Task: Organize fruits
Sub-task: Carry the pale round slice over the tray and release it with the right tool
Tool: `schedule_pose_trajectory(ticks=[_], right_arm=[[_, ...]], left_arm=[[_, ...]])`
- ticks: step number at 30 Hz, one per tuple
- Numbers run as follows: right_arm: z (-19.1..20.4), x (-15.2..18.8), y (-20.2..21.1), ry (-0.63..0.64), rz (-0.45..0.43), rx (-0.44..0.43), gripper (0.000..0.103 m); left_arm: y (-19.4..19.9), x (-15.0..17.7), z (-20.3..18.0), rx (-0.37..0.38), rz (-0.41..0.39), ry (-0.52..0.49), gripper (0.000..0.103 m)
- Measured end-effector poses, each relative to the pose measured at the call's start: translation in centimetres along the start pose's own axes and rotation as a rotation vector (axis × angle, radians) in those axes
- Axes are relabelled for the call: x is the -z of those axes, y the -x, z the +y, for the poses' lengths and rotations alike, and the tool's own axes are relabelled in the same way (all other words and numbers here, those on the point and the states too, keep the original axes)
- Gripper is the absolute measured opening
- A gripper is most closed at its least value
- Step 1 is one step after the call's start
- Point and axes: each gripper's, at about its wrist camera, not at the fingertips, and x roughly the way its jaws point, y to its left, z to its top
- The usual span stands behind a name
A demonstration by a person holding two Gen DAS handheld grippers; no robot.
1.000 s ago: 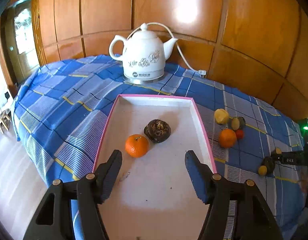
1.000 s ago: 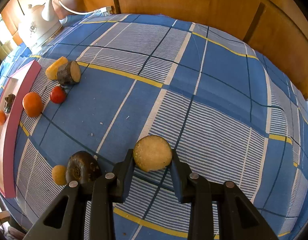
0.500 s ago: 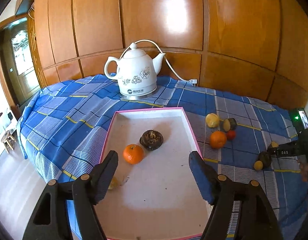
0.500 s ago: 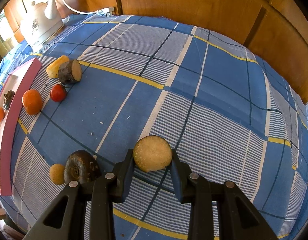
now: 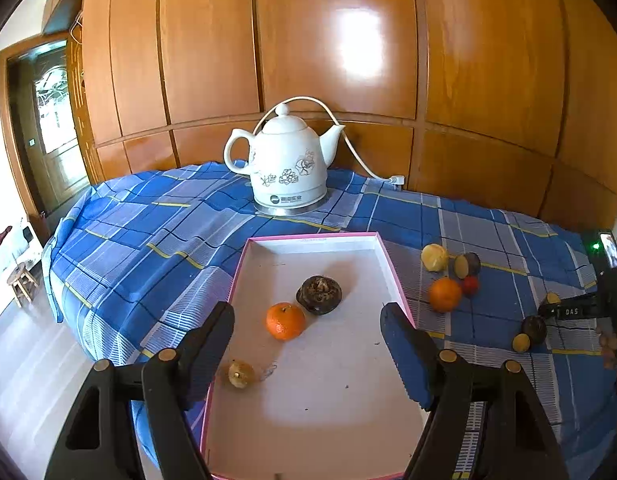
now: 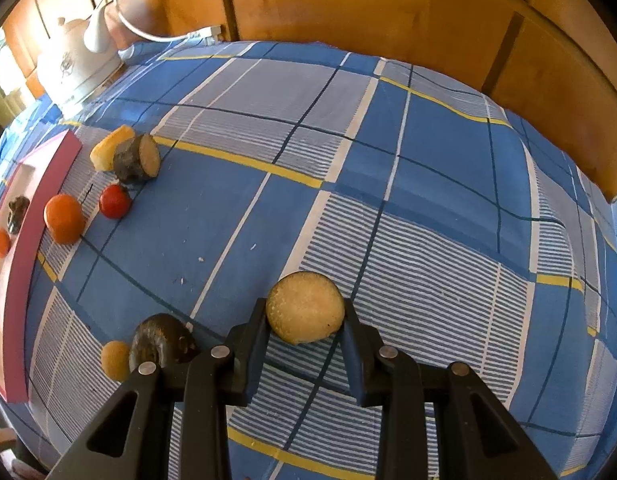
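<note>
My left gripper [image 5: 308,344] is open and empty above the near end of the pink-rimmed white tray [image 5: 348,400]. In the tray lie an orange mandarin [image 5: 285,321], a dark round fruit [image 5: 319,294] and a small yellowish fruit [image 5: 240,374]. My right gripper [image 6: 304,334] is shut on a round fruit half with a pale cut face [image 6: 304,307], just above the cloth. Beside it lie a dark fruit [image 6: 160,342] and a small yellow fruit [image 6: 115,360]. Near the tray [image 6: 24,248] lie an orange [image 6: 63,218], a red tomato [image 6: 115,201], a dark cut fruit [image 6: 137,158] and a yellow fruit [image 6: 108,147].
A white electric kettle [image 5: 286,168] with a cord stands behind the tray on the blue checked tablecloth [image 5: 148,232]. Wooden wall panels [image 5: 348,60] close the back. The table edge drops to the floor on the left [image 5: 28,360]. The right gripper shows at the left wrist view's right edge [image 5: 580,312].
My left gripper has pulled back and risen, so more of the tray and the small yellowish fruit show. My right gripper still grips the fruit half and has shifted little.
</note>
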Motion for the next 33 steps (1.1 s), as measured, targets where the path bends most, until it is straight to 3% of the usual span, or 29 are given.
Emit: schedule_pose_trajectory(ticks=[4, 9, 22, 27, 33], right_arm=[[0.4, -0.3, 1.2, -0.007, -0.016, -0.011, 0.034], [3.1, -0.9, 3.9, 0.041, -0.066, -0.087, 0.034], [20.0, -1.5, 7.0, 0.288, -0.095, -0.383, 0.034], [25.5, -2.5, 5.0, 0.349, -0.05, -0.408, 0.034], [27.4, -2.8, 3.2, 0.357, -0.053, -0.344, 0.041]], left_arm=[[-0.2, 0.3, 0.6, 0.006, 0.015, 0.016, 0.076], [-0.5, 0.6, 1.4, 0.004, 0.026, 0.045, 0.076], [-1.1, 1.3, 4.6, -0.006, 0.047, 0.127, 0.076], [-1.5, 1.9, 6.4, -0.025, 0.065, 0.174, 0.076], [-1.6, 2.5, 6.9, -0.032, 0.073, 0.174, 0.076]])
